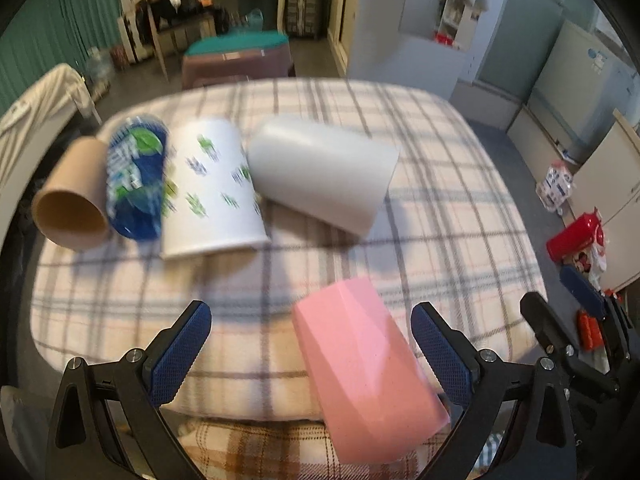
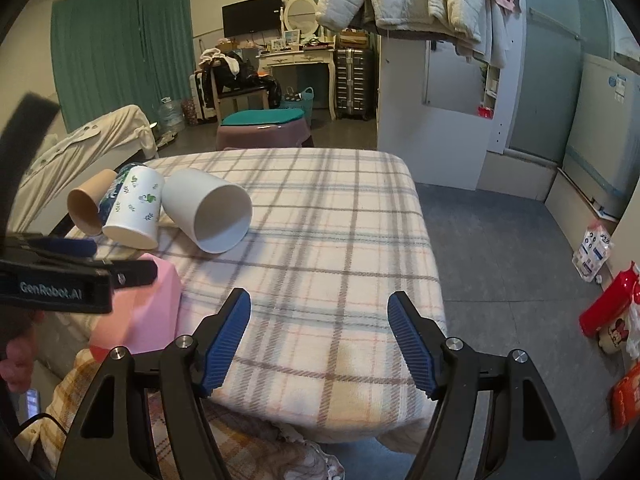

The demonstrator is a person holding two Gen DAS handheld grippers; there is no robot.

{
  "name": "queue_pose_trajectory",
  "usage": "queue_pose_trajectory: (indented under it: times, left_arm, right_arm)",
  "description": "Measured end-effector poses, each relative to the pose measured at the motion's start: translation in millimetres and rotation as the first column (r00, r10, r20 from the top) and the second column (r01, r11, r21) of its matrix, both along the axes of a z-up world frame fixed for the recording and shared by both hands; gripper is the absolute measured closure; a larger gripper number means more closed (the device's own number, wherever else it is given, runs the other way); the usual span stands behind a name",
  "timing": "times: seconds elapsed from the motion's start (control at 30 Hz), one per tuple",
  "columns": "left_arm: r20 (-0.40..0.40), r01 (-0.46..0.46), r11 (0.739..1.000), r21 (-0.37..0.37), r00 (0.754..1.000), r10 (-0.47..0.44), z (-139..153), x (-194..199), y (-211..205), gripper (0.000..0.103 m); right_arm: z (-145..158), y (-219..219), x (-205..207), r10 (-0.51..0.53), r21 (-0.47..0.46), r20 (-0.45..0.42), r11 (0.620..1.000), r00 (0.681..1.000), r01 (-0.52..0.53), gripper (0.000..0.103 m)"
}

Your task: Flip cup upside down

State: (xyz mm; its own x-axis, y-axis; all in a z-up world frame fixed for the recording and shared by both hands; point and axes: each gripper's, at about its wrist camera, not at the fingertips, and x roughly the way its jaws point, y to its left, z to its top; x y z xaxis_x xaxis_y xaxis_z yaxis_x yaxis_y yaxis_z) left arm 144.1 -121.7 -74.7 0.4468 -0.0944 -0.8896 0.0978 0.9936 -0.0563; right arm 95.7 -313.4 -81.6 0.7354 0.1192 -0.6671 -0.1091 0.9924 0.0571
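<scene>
A pink cup point(image 1: 366, 364) stands upside down at the near edge of the plaid-covered table point(image 1: 440, 220); it also shows in the right wrist view point(image 2: 140, 308). My left gripper point(image 1: 312, 344) is open, its blue pads on either side of the pink cup and apart from it. My right gripper point(image 2: 320, 336) is open and empty over the table's near right part. A plain white cup point(image 1: 324, 172), a leaf-print white cup point(image 1: 212, 188), a blue-green cup point(image 1: 136, 180) and a brown paper cup point(image 1: 68, 200) lie on their sides at the far left.
The table's right edge drops to a grey floor with a red bottle point(image 2: 608, 304) and packets point(image 2: 594, 250). A chair with a teal cushion point(image 2: 262, 126) stands beyond the table. A bed with a white garment point(image 2: 80, 148) lies to the left.
</scene>
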Motion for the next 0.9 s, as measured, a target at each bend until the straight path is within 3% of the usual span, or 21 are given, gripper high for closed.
queue_pose_trajectory:
  times: [0.17, 0.33, 0.43, 0.5, 0.53, 0.67, 0.9]
  left_arm:
    - [-0.071, -0.001, 0.999, -0.032, 0.997, -0.001, -14.2, 9.1, 1.6, 0.002]
    - [-0.110, 0.019, 0.998, -0.062, 0.994, -0.026, -17.9, 11.0, -1.1, 0.014]
    - [-0.122, 0.029, 0.995, -0.090, 0.992, -0.040, -16.8, 10.1, 0.0, 0.024]
    - [-0.122, 0.038, 0.993, -0.115, 0.991, -0.052, -14.7, 8.9, -0.4, 0.036]
    - [-0.121, 0.040, 0.993, -0.114, 0.991, -0.054, -13.2, 9.0, -0.8, 0.036]
    - [-0.089, 0.041, 0.993, -0.112, 0.995, -0.051, -2.4, 4.1, 0.9, 0.040]
    - [0.037, 0.039, 0.991, -0.131, 0.999, -0.034, 28.6, -6.7, 13.0, 0.044]
  right_arm:
    - [-7.7, -1.3, 5.7, 0.004, 0.009, -0.018, 1.000, 1.000, -0.004, 0.032]
    - [-9.8, -2.9, 6.8, -0.002, 0.014, -0.023, 1.000, 1.000, 0.003, 0.032]
    - [-9.8, -2.1, 6.0, -0.001, 0.015, -0.022, 1.000, 1.000, 0.002, 0.032]
    - [-8.5, -0.4, 5.1, 0.003, 0.014, -0.019, 1.000, 1.000, -0.002, 0.032]
    - [-7.3, 0.2, 4.1, 0.005, 0.015, -0.015, 1.000, 1.000, -0.005, 0.032]
    - [-3.1, 4.3, 0.1, 0.006, 0.011, -0.004, 1.000, 1.000, -0.006, 0.032]
    - [3.1, 7.0, -9.7, 0.002, 0.009, 0.011, 1.000, 1.000, -0.002, 0.032]
